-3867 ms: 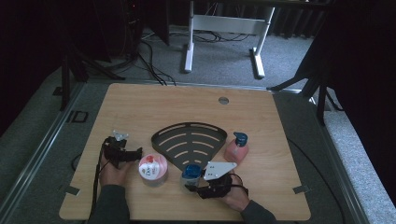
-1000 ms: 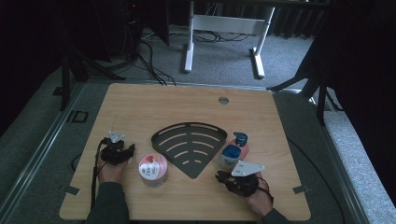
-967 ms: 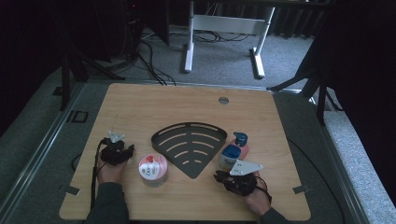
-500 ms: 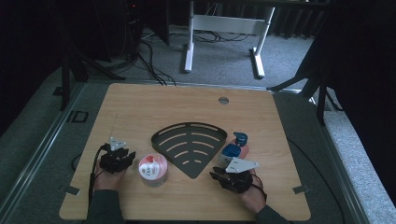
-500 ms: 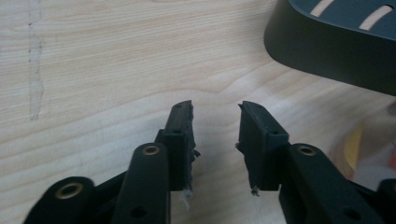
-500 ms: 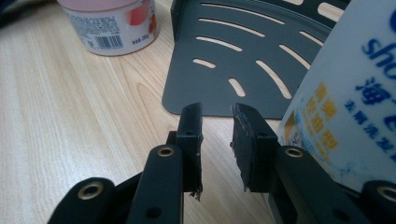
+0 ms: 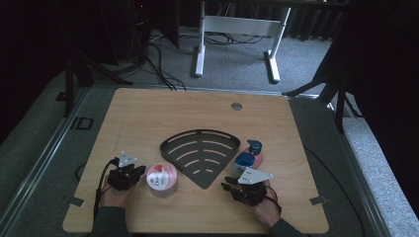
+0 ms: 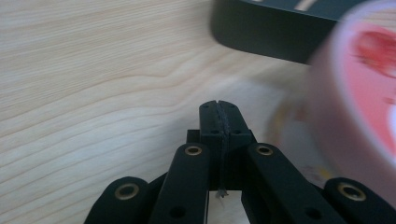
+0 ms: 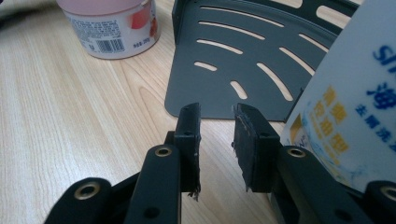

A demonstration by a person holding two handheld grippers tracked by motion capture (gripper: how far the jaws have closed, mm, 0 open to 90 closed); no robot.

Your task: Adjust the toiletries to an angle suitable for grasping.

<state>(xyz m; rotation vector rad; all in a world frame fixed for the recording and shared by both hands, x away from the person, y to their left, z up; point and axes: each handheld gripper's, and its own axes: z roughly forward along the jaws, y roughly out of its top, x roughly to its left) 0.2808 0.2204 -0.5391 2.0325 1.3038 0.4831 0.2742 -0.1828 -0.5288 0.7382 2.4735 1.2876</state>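
Both tongs shifted, left tongs (image 8: 218, 108) now closed empty beside pink tub (image 7: 161, 178).

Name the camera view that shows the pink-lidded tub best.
The high view: the pink-lidded tub shows whole, beside the left gripper. The right gripper view shows its label side, top cropped; the left gripper view gives a blurred edge.

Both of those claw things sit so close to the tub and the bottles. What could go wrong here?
The left gripper, shut on nothing, sits right beside the pink tub; a sideways nudge could push or tip it. The right gripper, open and empty, stands beside the white bottle; swinging that way might knock it into the pink bottle behind.
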